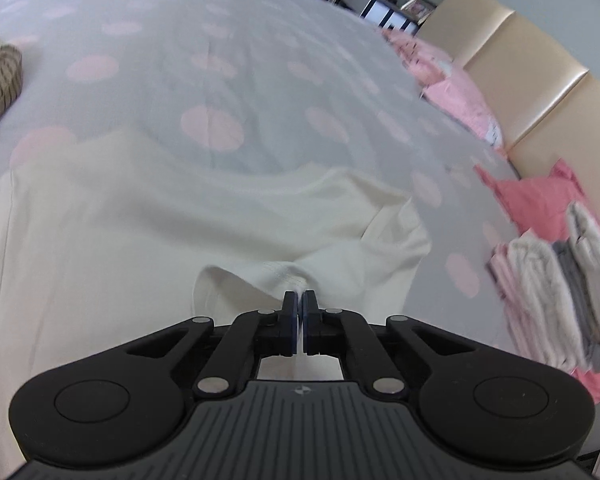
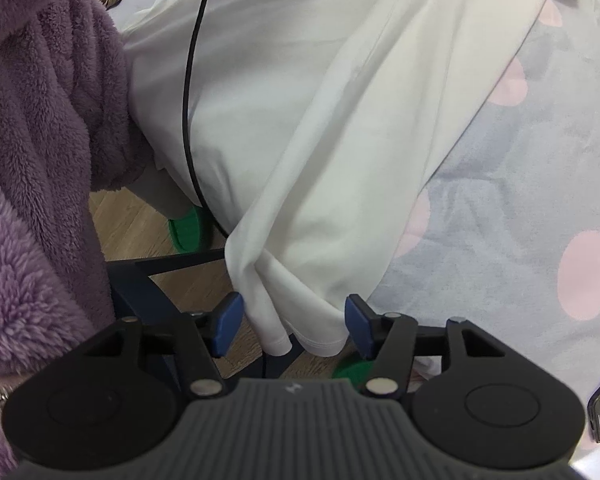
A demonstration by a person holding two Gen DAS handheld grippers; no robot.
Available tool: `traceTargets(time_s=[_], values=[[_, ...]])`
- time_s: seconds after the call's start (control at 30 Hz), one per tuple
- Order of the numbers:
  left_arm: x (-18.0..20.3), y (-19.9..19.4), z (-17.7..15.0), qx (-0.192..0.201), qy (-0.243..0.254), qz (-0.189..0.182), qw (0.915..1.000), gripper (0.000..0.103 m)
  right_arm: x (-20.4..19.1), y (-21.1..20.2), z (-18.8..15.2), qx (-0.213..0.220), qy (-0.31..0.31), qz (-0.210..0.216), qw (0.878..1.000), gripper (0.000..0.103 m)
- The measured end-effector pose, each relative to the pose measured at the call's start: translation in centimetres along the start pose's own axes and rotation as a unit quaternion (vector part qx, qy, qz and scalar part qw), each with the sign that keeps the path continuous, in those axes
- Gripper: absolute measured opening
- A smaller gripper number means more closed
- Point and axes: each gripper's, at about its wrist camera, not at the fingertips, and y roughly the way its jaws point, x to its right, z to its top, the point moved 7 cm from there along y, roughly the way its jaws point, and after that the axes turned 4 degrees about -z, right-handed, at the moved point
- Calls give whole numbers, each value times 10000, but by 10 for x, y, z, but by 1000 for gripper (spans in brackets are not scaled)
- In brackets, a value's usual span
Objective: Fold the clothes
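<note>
bed (image 1: 148, 40): grey cover with pink dots, stretching out ahead of both your claws. It's your folding surface, so it makes sense everything's laid out on it.
shirt (image 1: 120, 220): the white one you're folding, lying mostly flat right in front of the left claw. In the right view its lower end droops off the bed edge down between that claw's fingers.
sleeve (image 2: 32, 120): fuzzy purple, off to the left of the right claw. That's your own arm, I'd guess, leaning in over the edge.
stack (image 1: 556, 296): folded stuff sitting well off to the right of the left claw, near the beige headboard. Looks like your done pile, parked out of the way.
left claw (image 1: 301, 300): pinched tight on a puckered bit of shirt hem right at the tips, so you've got a corner ready to lift, I reckon.
right claw (image 2: 292, 320): fingers spread, with the bunched shirt corner hanging between them. The pads aren't pressing it, so no grip there yet.
cable (image 2: 188, 100): thin black line running across the shirt ahead of the right claw. Watch that it doesn't snag.
</note>
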Motion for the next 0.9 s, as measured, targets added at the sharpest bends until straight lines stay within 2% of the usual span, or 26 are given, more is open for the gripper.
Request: traceTargets(time_s=[0.17, 0.37, 0.6, 0.8, 0.9], values=[[-2, -18, 37, 382, -53, -36, 9993, 0, 2, 2, -1, -46, 16, 4, 10000, 60], [-24, -10, 59, 388, 113, 394, 9984, 0, 3, 5, -2, -128, 54, 35, 9999, 61], [-57, 14, 58, 177, 309, 989, 9945, 0, 5, 11, -5, -229, 103, 56, 9997, 61], [-84, 24, 47, 55, 211, 1470, 9889, 1, 6, 15, -9, -315, 142, 74, 9994, 61], [-93, 18, 47, 97, 148, 1571, 9874, 2, 6, 16, -10, -329, 152, 76, 9993, 61]])
